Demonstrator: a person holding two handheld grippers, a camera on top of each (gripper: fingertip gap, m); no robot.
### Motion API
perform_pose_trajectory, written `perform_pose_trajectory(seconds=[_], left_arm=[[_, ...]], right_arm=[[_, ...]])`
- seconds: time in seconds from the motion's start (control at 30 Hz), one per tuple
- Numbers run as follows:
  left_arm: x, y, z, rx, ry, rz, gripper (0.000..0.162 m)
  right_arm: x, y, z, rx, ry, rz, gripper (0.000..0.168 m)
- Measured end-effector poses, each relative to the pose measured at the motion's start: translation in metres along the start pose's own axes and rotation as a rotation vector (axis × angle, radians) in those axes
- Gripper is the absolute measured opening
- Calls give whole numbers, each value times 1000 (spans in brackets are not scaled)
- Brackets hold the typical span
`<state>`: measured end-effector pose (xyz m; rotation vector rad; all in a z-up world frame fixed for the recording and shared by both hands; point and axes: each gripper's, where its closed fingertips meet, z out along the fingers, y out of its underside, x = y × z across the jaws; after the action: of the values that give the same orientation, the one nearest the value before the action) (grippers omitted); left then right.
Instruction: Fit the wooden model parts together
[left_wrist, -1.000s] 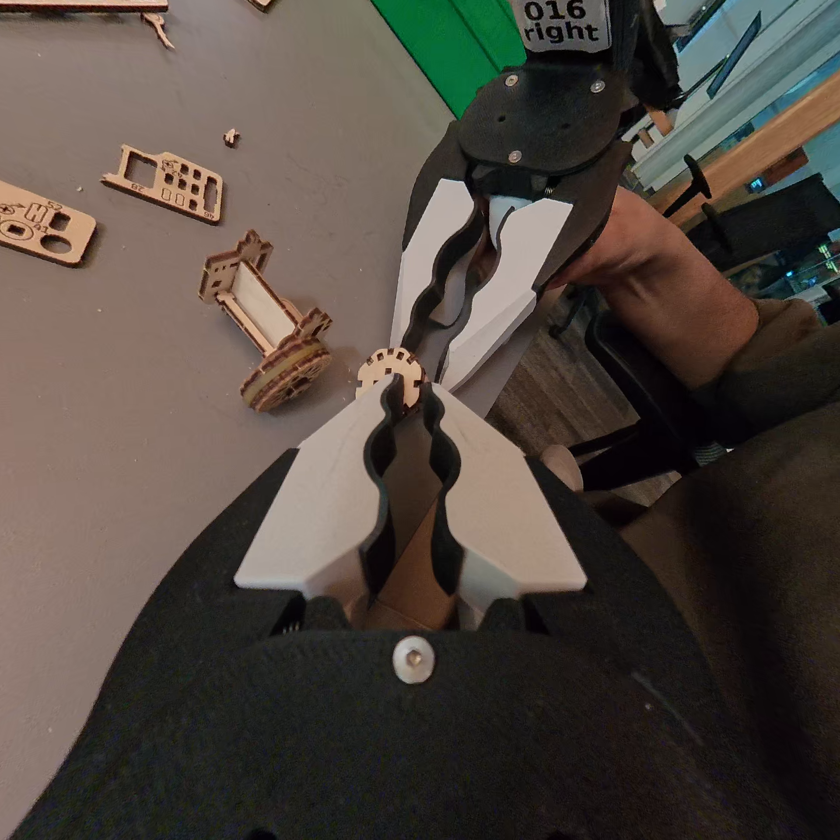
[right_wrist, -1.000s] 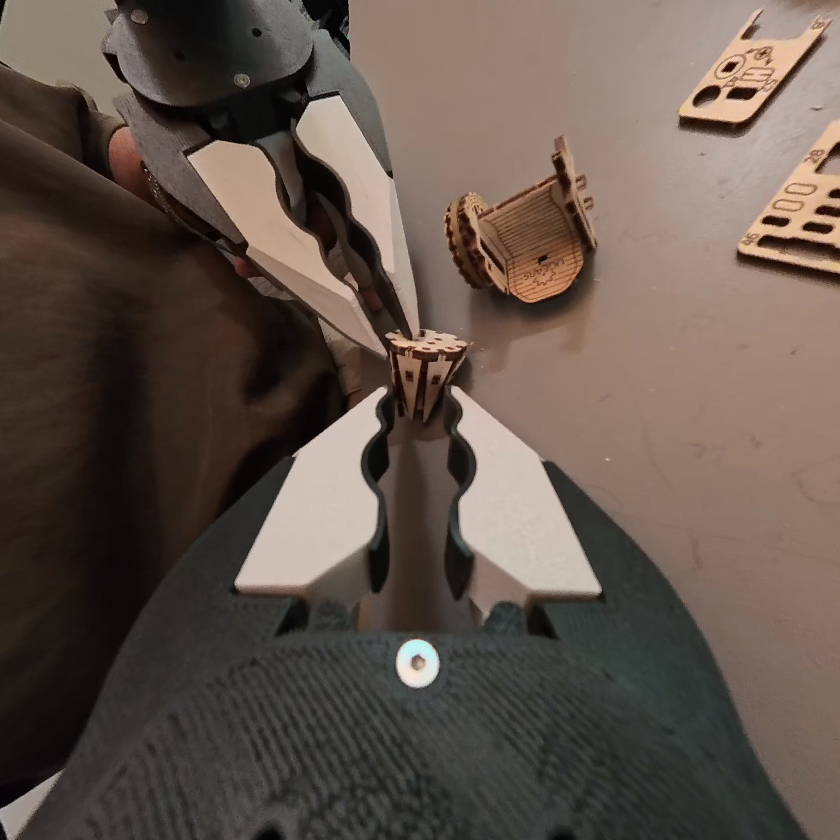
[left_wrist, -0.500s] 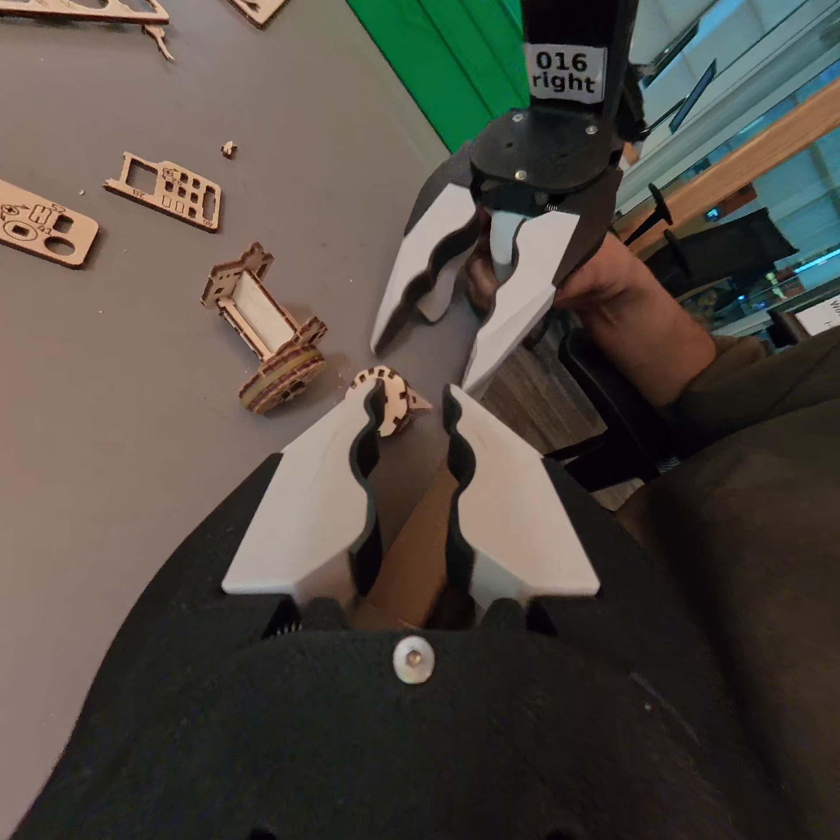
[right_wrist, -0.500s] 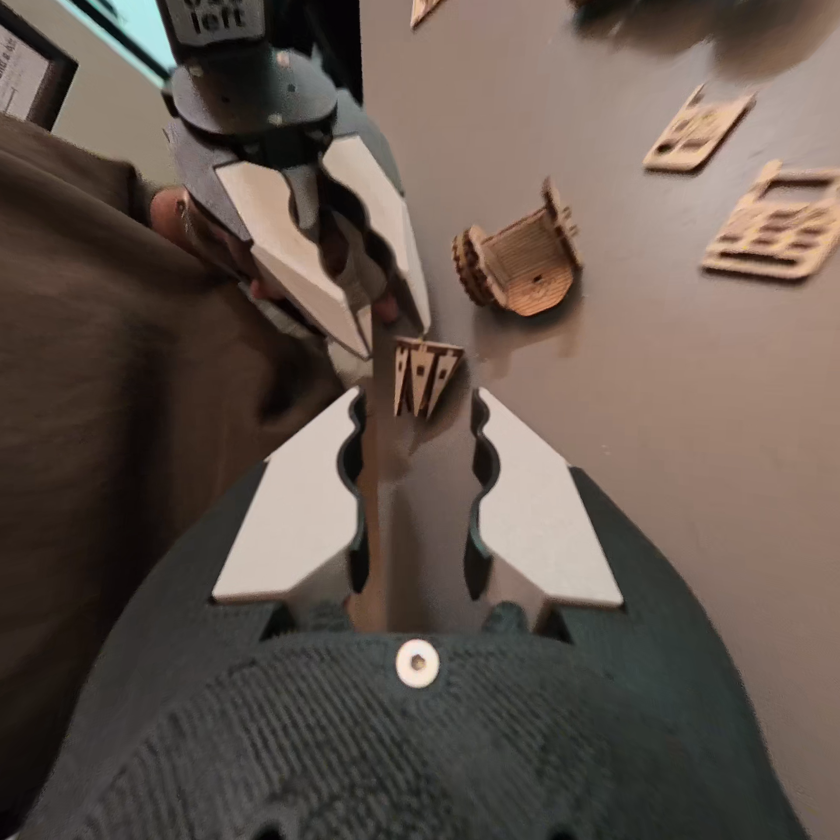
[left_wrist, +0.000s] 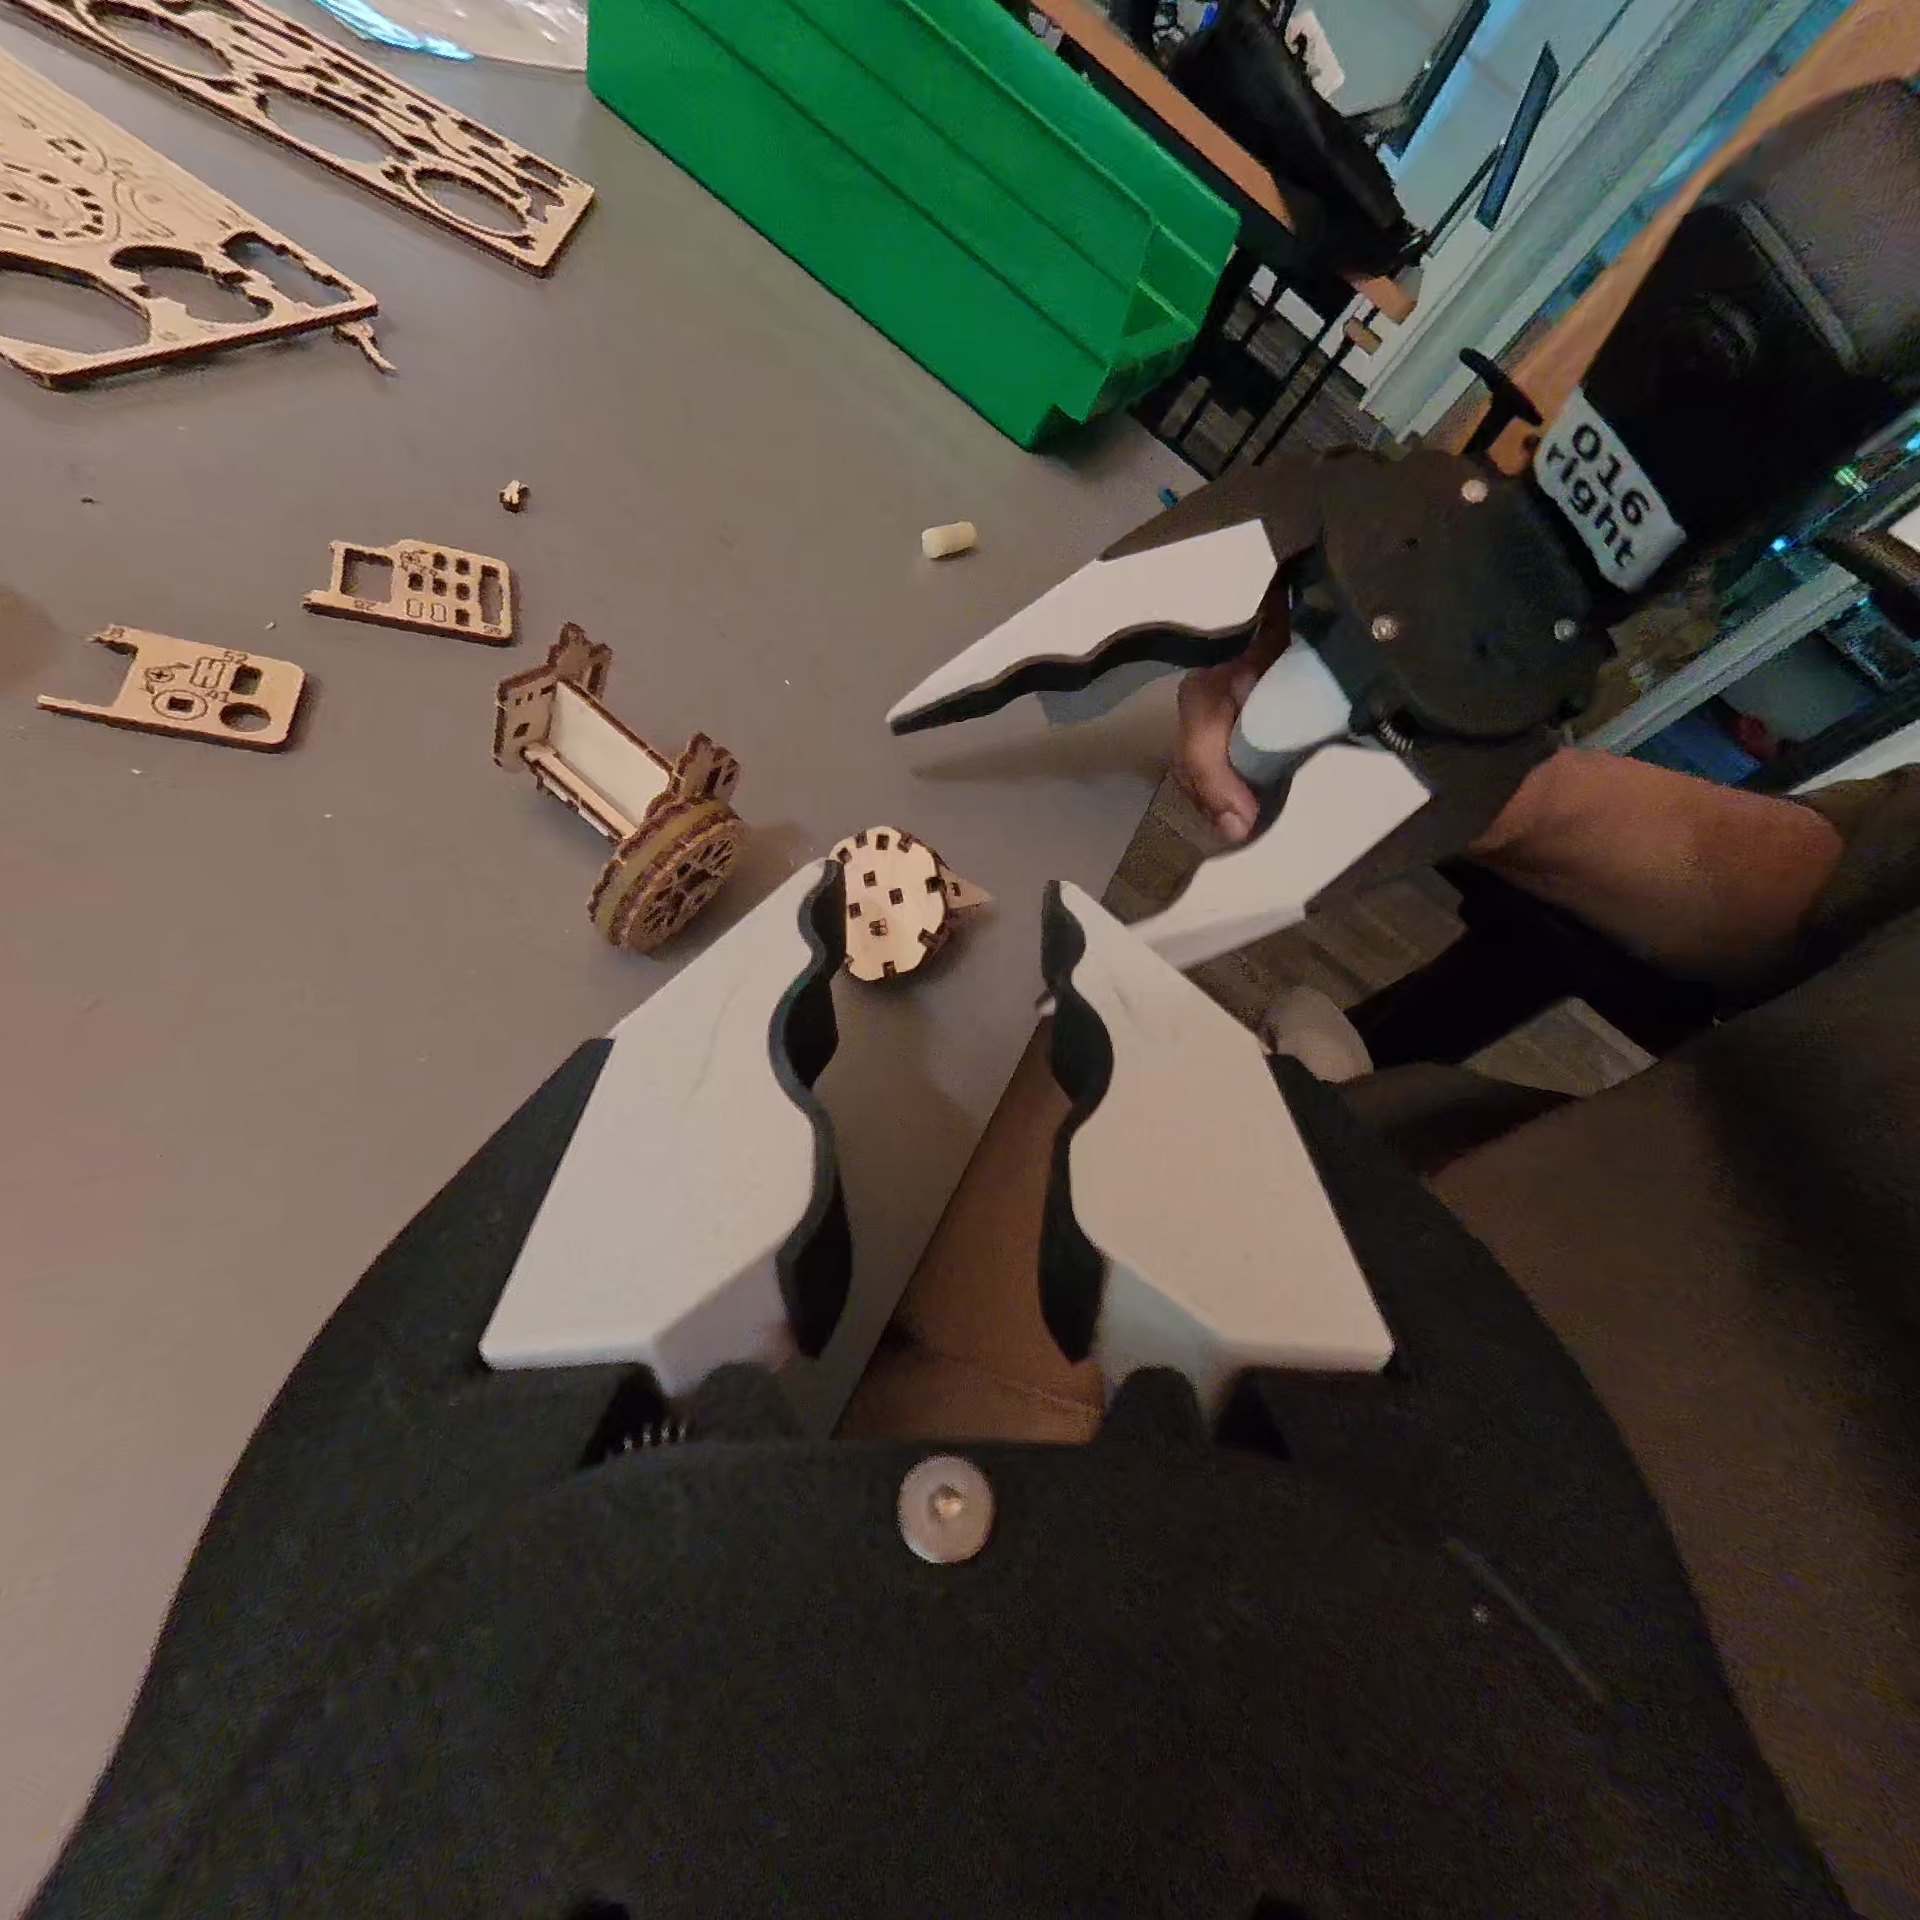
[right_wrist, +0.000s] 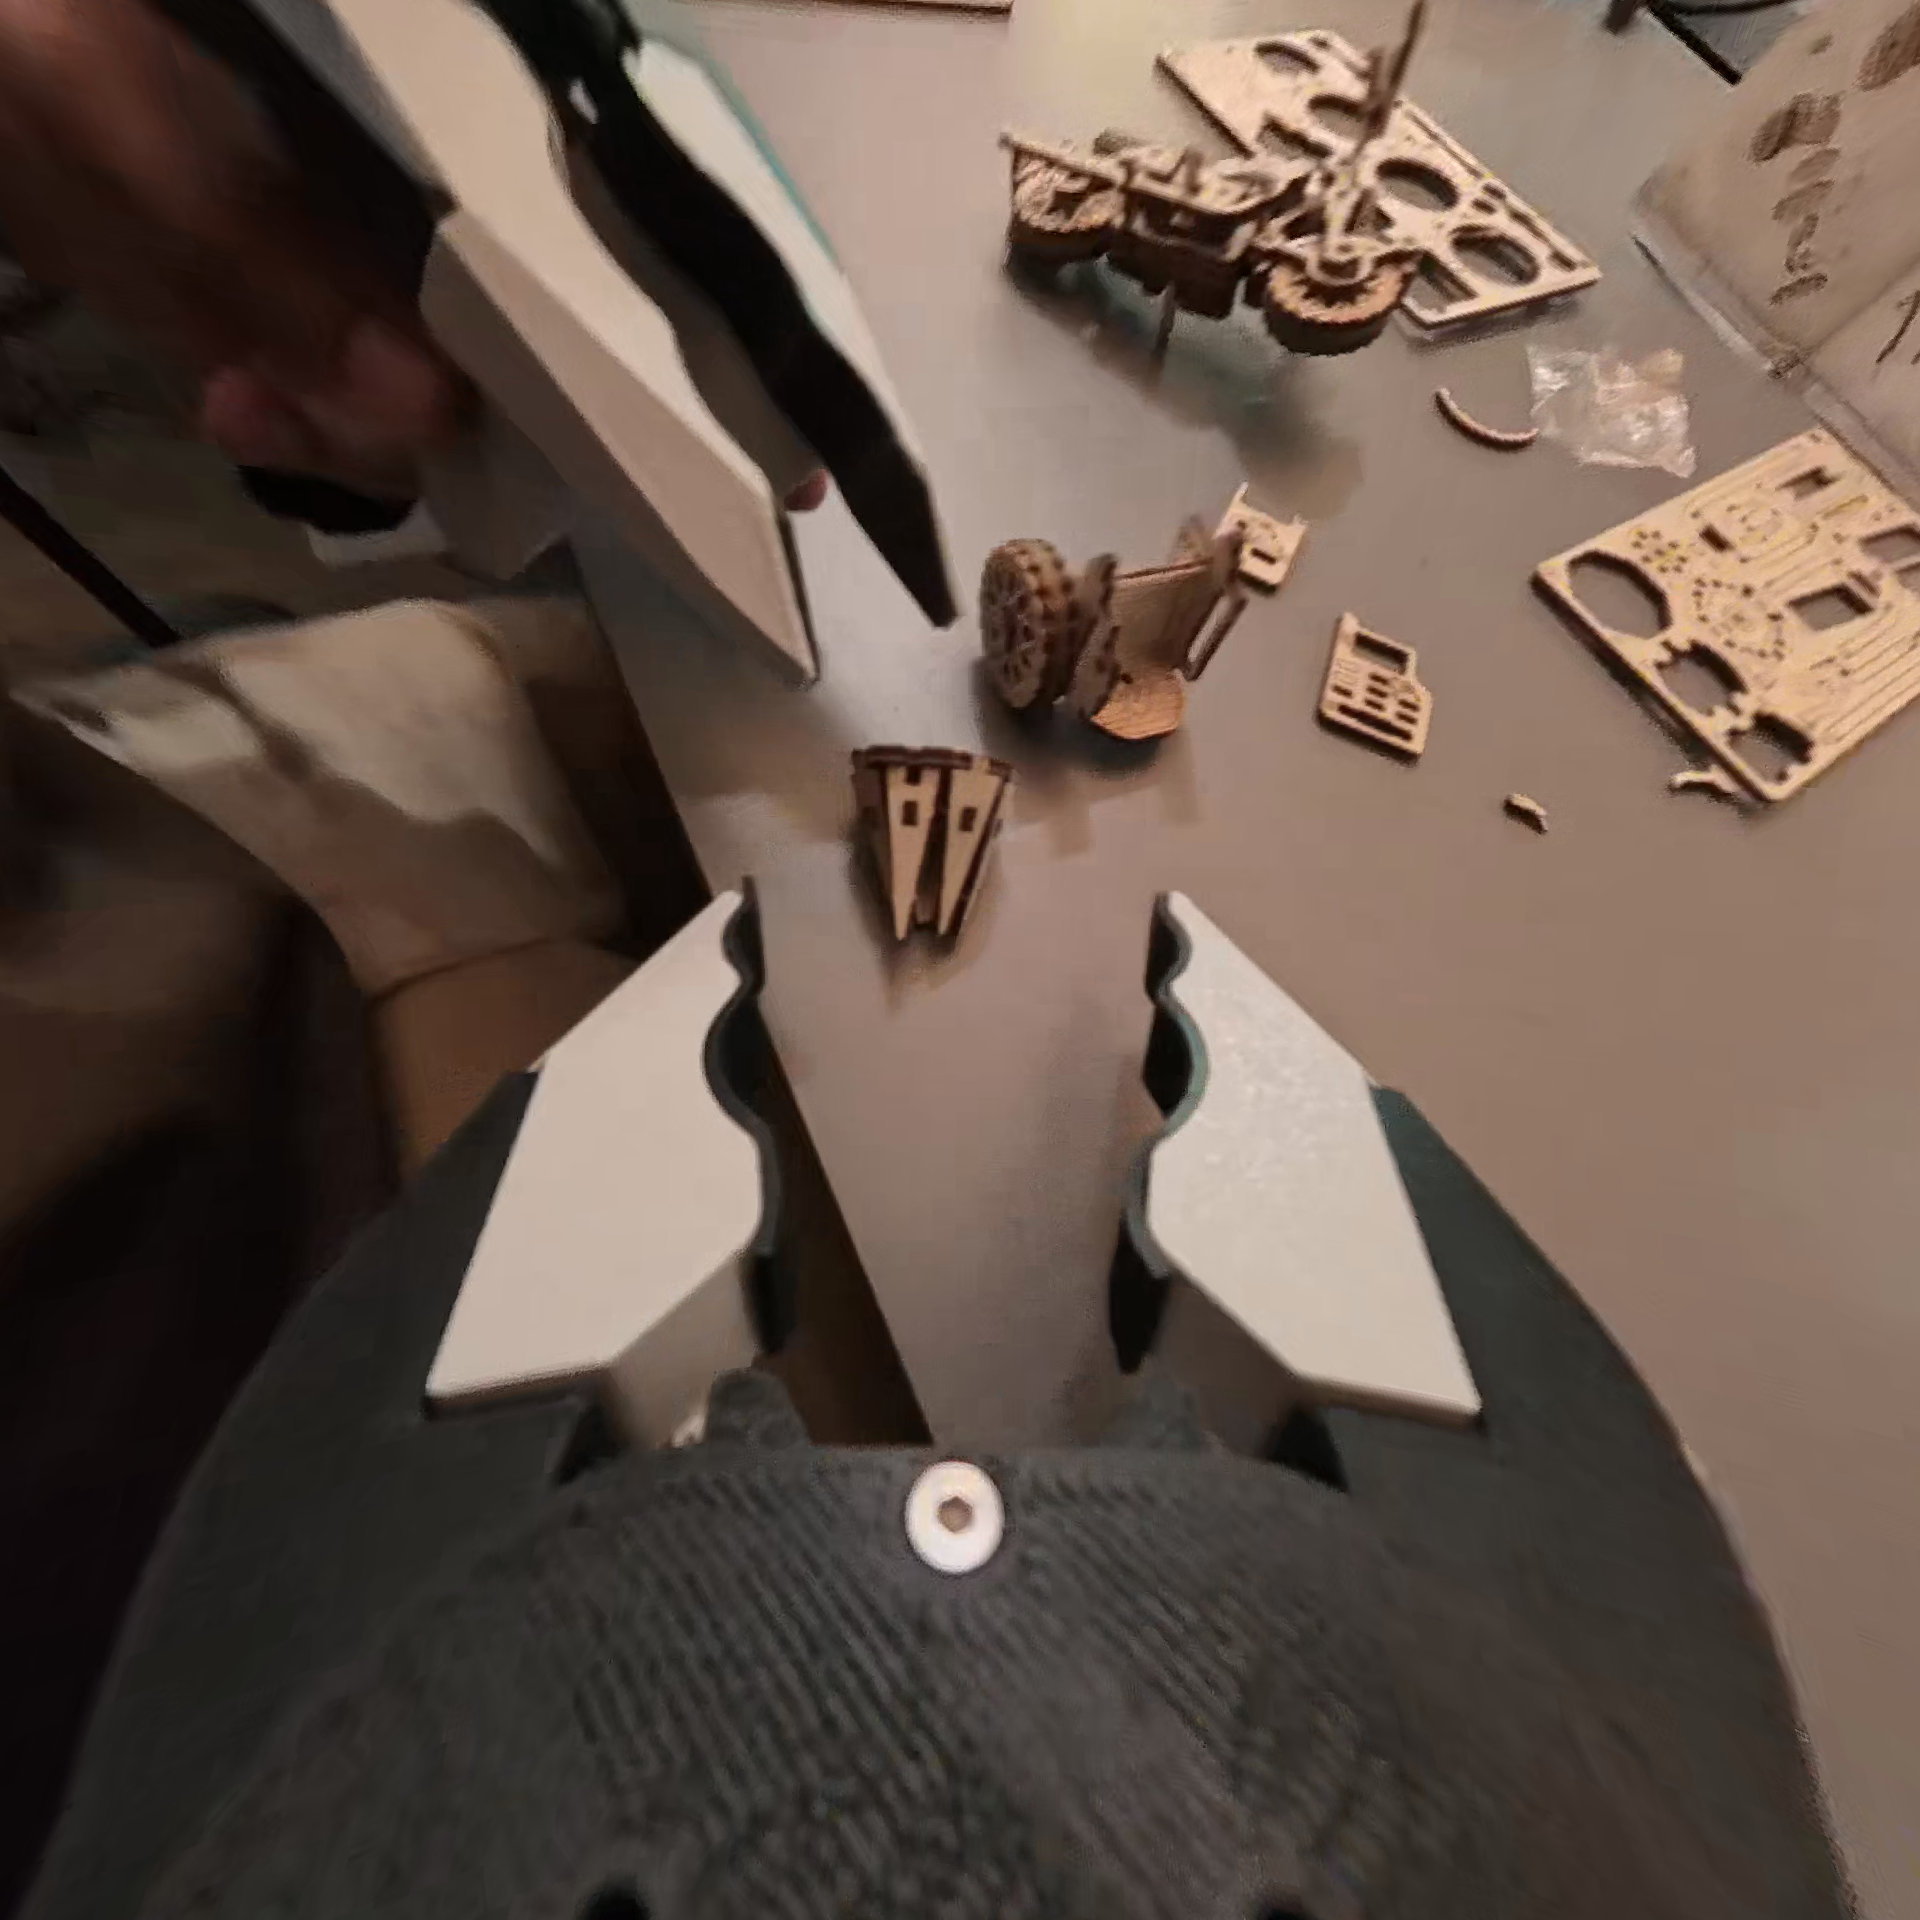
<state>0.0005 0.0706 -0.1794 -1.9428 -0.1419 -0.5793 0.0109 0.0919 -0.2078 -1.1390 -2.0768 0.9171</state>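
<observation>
Both my tools are released now: the left gripper (left_wrist: 935, 904) has its jaws spread and holds nothing, and the right gripper (right_wrist: 951, 914) is also wide open and empty. The small cone-shaped wooden part (right_wrist: 925, 842) lies on its side on the grey table (left_wrist: 260, 1039), near the table's edge, just in front of both pairs of fingertips. Its toothed round end (left_wrist: 888, 914) faces my left camera, just beside my left finger; I cannot tell if it touches.

I judge that the next step is to pick the cone up again. I would close on the flat round end, not on the tapered ribs, because the thin laser-cut slats look fragile and the taper could slip out of the wavy dark pads. I would close slowly.

Near it lies the wheeled wooden sub-assembly (left_wrist: 623, 769), with a layered spoked wheel and a box-like frame. Farther off lie flat plywood sheets (right_wrist: 1745, 644) with cut-out holes, pale with dark burnt edges.
</observation>
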Motion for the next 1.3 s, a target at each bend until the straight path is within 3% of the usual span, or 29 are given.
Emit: perform_pose_trajectory(seconds=[0.13, 0.33, 0.43, 0.53, 0.67, 0.8, 0.9, 1.03, 1.3], left_arm=[[-2, 1, 2, 1, -17, 19, 39], [5, 5, 6, -20, -24, 89, 53], [10, 5, 9, -17, -20, 127, 62], [30, -1, 9, 25, 94, 85, 65], [64, -19, -4, 130, 326, 24, 69], [75, -10, -9, 109, 327, 217, 71], [79, -1, -5, 75, 340, 242, 64], [88, 7, -1, 22, 410, 192, 58], [89, 18, 2, -39, 433, 186, 33]], right_arm=[[-4, -4, 15, -42, 21, -68, 66], [-3, -6, 13, -37, -16, -35, 27], [-5, -28, -6, 90, -58, 21, 27], [-13, -39, -24, 187, -127, 36, 27], [-33, -42, -43, 251, -330, 94, 27], [-52, -51, -68, 335, -670, 271, 26], [-55, -42, -73, 305, -766, 288, 26], [-58, -24, -62, 194, -718, 210, 27], [-71, -22, -59, 155, -731, 159, 27]])
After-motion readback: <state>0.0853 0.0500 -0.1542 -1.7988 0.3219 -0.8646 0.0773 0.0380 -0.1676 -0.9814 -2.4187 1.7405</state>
